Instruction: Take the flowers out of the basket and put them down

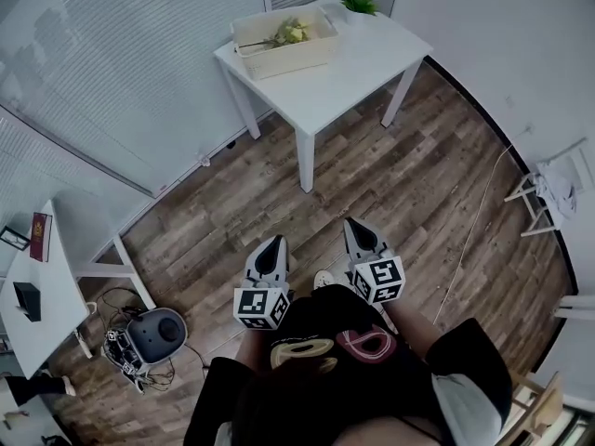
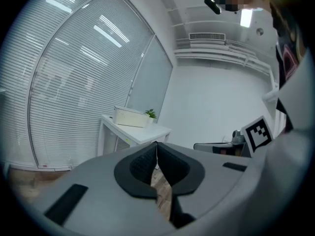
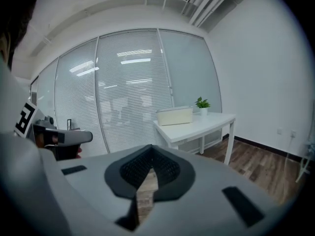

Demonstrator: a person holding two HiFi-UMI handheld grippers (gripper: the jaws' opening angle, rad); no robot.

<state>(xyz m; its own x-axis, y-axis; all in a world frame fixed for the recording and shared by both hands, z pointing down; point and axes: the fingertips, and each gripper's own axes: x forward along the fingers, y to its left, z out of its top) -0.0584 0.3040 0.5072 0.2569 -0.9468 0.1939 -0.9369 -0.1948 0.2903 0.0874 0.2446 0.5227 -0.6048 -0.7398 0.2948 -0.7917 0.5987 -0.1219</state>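
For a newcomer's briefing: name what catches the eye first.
A white table stands at the head view's top, bearing a cream basket of flowers and a small plant. Lower down, over the wooden floor, the left gripper and right gripper point toward it, both shut and empty.

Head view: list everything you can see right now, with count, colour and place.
table: one, white, top centre.
basket: one, cream, on that table.
flowers: one bunch, yellowish, inside the basket.
potted plant: one, green, at the table's far corner.
second table: one, white, left edge.
round device: one, grey, on the floor beside the second table.
cable: one, white, across the floor at right.
left claw: one, grey, shut and empty, low centre.
right claw: one, grey, shut and empty, beside it.
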